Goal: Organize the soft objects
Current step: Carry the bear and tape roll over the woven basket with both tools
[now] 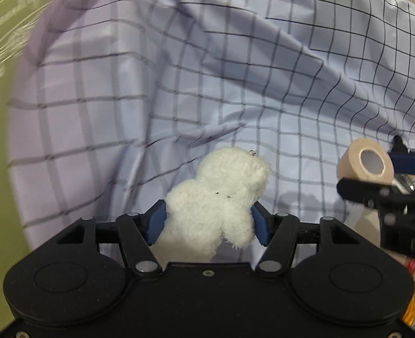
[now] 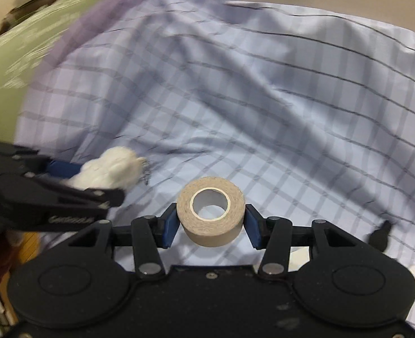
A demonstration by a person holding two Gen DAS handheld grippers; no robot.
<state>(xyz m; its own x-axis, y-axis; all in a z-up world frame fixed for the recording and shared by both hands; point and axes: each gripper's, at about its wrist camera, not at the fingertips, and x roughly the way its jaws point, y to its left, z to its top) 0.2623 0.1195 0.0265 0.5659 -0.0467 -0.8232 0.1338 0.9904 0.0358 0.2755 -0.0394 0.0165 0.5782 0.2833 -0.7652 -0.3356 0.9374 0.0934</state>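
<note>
1. A pale blue checked sheet with dark grid lines lies rumpled across the whole background; deep folds run slantwise over it. What it covers cannot be told.
2. A green cloth with pale printing borders the sheet's left edge, blurred in both views.
3. The white plush toy is fluffy with rounded lobes and a small metal loop at its top. It hangs above the sheet, clear of it.
4. The roll of beige tape has a white core and an open centre, and is likewise held above the sheet.
5. At the sheet's lower right edge lie a few blurred odds and ends, too unclear to name.
6. The left tool has its blue pads pressed into the plush toy's sides, nearly closed on it.
7. The right tool clamps the tape roll between its blue pads, one on each flank, just beside the left tool.
</note>
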